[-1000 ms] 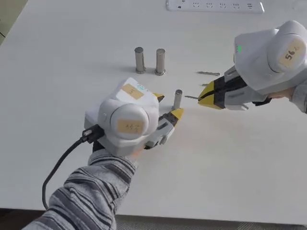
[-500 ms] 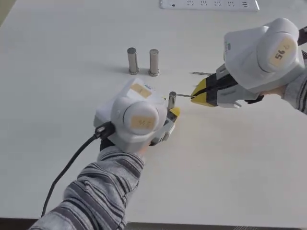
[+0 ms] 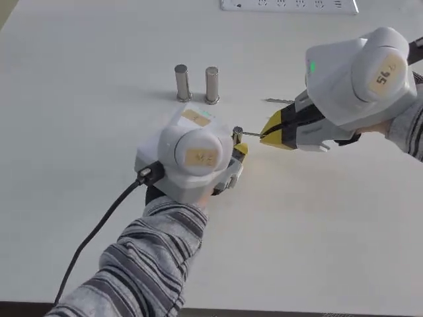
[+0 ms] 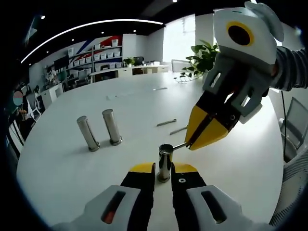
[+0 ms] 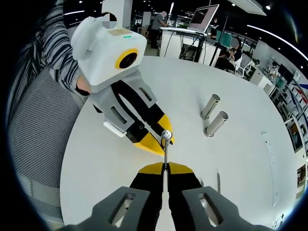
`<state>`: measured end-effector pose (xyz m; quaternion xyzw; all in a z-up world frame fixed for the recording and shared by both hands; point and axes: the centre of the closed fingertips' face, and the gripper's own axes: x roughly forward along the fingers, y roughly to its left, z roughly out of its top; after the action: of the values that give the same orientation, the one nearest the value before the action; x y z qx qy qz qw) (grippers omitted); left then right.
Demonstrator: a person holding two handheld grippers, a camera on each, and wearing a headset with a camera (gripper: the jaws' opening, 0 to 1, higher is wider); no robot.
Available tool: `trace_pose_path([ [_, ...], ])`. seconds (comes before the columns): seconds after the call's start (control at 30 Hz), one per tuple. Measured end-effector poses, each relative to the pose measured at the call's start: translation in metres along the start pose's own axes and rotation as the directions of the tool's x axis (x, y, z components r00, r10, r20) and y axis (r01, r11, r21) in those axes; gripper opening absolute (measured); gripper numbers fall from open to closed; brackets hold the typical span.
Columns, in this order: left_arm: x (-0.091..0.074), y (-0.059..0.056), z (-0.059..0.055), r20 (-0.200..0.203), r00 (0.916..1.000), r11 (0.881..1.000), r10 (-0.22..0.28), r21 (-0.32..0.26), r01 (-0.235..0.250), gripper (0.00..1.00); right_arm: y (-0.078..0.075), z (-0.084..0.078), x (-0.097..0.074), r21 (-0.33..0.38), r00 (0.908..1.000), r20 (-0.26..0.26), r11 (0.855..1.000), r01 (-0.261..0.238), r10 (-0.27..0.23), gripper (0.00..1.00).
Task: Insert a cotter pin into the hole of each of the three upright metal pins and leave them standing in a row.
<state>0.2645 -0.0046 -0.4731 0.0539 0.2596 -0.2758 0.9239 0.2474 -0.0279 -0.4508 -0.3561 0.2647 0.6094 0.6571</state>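
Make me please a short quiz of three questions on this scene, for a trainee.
1. True or false: the left tool is shut on an upright pin.
2. What does the right tool hold? A) a cotter pin B) a screw C) nothing
3. Fill in: ___ free pins stand behind, untouched.
Key: 1 true; 2 A; 3 two.

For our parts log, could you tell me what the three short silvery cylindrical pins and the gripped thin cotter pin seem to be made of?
The three short silvery cylindrical pins look like polished steel or similar metal: bright grey, with light streaks down their sides. The thin cotter pin in the right gripper looks like duller grey metal wire; finish unclear.
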Motion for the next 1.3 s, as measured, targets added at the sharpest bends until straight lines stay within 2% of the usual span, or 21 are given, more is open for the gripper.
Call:
trace_pose_path([
  [0.23,0.001,-0.001,-0.003,-0.004,1.0000,1.000,0.005,-0.003,-0.005,0.06,0.000,0.003,0.002,-0.005,1.0000,-0.003,1.000,0.002,-0.002,0.00],
  [0.8,0.002,-0.003,-0.002,0.009,0.9998,1.000,0.017,-0.009,-0.017,0.05,-0.001,0.011,0.005,-0.038,1.0000,-0.003,0.999,0.009,-0.009,0.00],
  [1.1,0.002,-0.003,-0.003,0.012,0.9995,0.999,0.030,-0.018,-0.030,0.05,-0.002,0.015,0.009,-0.030,0.9999,0.012,0.999,0.012,-0.011,0.00],
  [1.3,0.002,-0.002,-0.003,0.009,0.9991,0.999,0.042,-0.025,-0.041,0.05,-0.001,0.020,0.010,0.000,0.9990,0.040,1.000,0.020,-0.020,0.02],
])
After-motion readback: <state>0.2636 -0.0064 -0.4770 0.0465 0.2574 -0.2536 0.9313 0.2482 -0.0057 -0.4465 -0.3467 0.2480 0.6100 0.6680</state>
